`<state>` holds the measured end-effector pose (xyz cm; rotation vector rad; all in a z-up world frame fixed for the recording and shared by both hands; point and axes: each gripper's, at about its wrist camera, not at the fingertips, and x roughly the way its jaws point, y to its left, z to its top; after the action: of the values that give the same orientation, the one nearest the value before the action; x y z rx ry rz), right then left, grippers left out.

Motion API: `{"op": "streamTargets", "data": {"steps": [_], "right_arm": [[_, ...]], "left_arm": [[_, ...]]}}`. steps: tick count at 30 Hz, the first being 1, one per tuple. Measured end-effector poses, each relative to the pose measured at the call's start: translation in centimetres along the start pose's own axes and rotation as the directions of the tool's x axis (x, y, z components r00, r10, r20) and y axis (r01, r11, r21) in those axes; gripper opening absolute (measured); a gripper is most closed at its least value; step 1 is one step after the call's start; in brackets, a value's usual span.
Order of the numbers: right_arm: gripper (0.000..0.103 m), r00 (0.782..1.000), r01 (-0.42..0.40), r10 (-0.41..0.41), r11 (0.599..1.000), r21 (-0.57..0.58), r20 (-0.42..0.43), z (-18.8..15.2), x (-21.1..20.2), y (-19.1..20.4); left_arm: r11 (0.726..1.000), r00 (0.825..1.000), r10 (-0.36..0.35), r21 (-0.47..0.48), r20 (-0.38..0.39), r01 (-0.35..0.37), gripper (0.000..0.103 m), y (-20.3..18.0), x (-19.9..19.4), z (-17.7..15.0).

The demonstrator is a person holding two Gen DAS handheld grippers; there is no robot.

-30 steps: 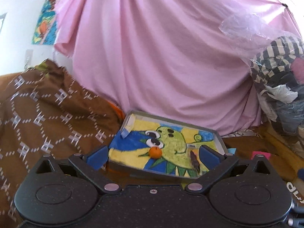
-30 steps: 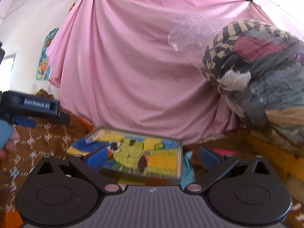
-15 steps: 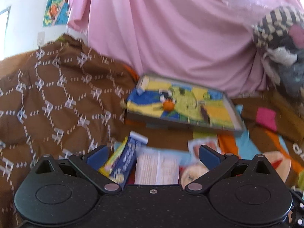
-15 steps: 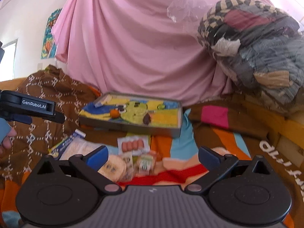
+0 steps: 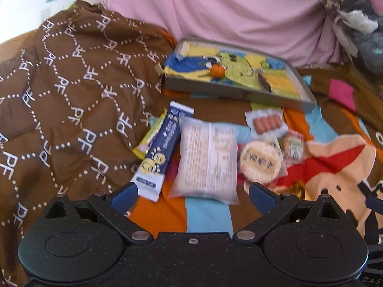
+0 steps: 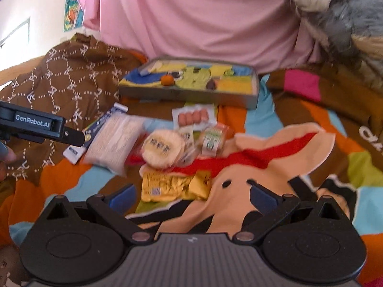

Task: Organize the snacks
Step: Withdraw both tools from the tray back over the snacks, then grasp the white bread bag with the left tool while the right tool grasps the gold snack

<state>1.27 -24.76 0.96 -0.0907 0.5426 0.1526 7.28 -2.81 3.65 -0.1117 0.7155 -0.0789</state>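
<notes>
Several snack packets lie on a colourful blanket in front of a shallow grey tray (image 5: 234, 92) (image 6: 191, 94) lined with a cartoon picture. Among them: a dark blue bar packet (image 5: 162, 150), a big white noodle packet (image 5: 208, 160) (image 6: 115, 141), a round rice-cracker packet (image 5: 261, 162) (image 6: 162, 148), a sausage packet (image 5: 265, 122) (image 6: 194, 117) and a gold packet (image 6: 172, 186). A small orange ball (image 5: 217, 70) (image 6: 166, 80) lies in the tray. My left gripper (image 5: 194, 195) hangs open just before the noodle packet. My right gripper (image 6: 191, 197) is open, with the gold packet lying just beyond its tips.
A brown patterned quilt (image 5: 59, 91) is heaped at the left. A pink sheet (image 5: 227, 12) hangs behind the tray, and a pile of clothes (image 6: 347, 12) bulges at the right. The left gripper's body (image 6: 36, 125) shows at the right view's left edge.
Both cameras have tilted down from the pink sheet and tray, bringing the snack packets on the blanket into view. Both grippers stay open.
</notes>
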Motion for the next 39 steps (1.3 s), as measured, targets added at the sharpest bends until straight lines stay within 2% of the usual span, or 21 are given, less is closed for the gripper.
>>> {"op": "streamTargets", "data": {"steps": [8, 14, 29, 39], "right_arm": [[0.103, 0.999, -0.019, 0.020, 1.000, 0.023, -0.046, -0.5, 1.1, -0.1], [0.103, 0.997, -0.030, 0.033, 0.999, 0.045, -0.071, -0.5, 1.5, -0.3], [0.103, 0.995, -0.040, 0.041, 0.999, 0.009, -0.091, -0.5, 2.7, 0.5], [0.103, 0.988, -0.133, 0.133, 0.991, 0.005, -0.073, -0.6, 4.4, 0.7]], "left_arm": [[0.999, 0.999, -0.001, 0.043, -0.037, 0.003, 0.099, -0.2, 0.8, -0.5], [1.000, 0.996, -0.012, 0.018, -0.085, 0.014, 0.099, 0.0, 1.5, -0.8], [0.992, 0.989, 0.034, 0.127, -0.144, -0.016, 0.099, -0.7, 3.7, -0.9], [0.979, 0.976, 0.072, 0.200, -0.206, -0.031, 0.099, -1.4, 5.6, 0.1]]}}
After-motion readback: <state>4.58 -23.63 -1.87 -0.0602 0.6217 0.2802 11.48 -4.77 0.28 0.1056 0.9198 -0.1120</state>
